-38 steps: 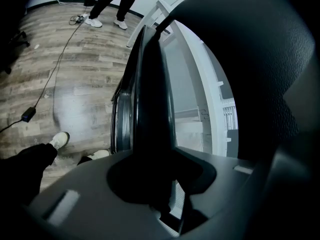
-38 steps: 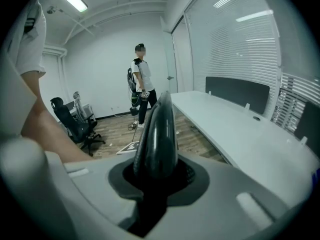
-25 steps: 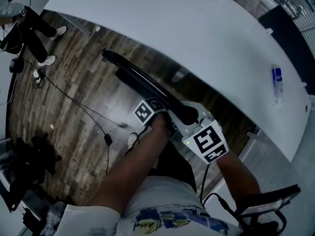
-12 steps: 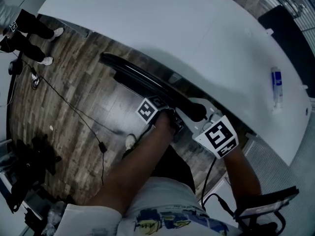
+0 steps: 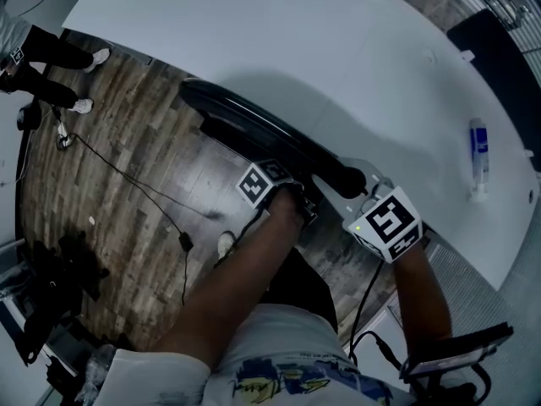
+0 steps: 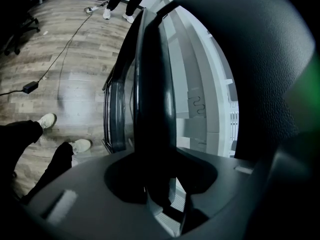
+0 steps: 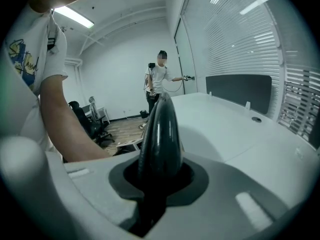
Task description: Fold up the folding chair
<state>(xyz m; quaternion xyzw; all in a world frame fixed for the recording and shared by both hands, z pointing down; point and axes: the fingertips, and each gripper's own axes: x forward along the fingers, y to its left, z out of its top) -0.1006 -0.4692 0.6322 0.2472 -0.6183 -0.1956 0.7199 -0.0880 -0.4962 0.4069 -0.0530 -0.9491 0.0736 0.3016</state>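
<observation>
Looking down in the head view, the folding chair (image 5: 254,125) shows as a slim black bar, closed flat, above the wooden floor (image 5: 110,167) and just beside the white table (image 5: 296,49). The left gripper (image 5: 294,191) and right gripper (image 5: 359,186) both meet it at its near end.

In the left gripper view, the chair's dark frame runs between the jaws, which are opening while their pads touch it.

In the right gripper view, the jaws are clamped on the chair's rounded black edge, and a person (image 7: 159,79) stands far behind.
</observation>
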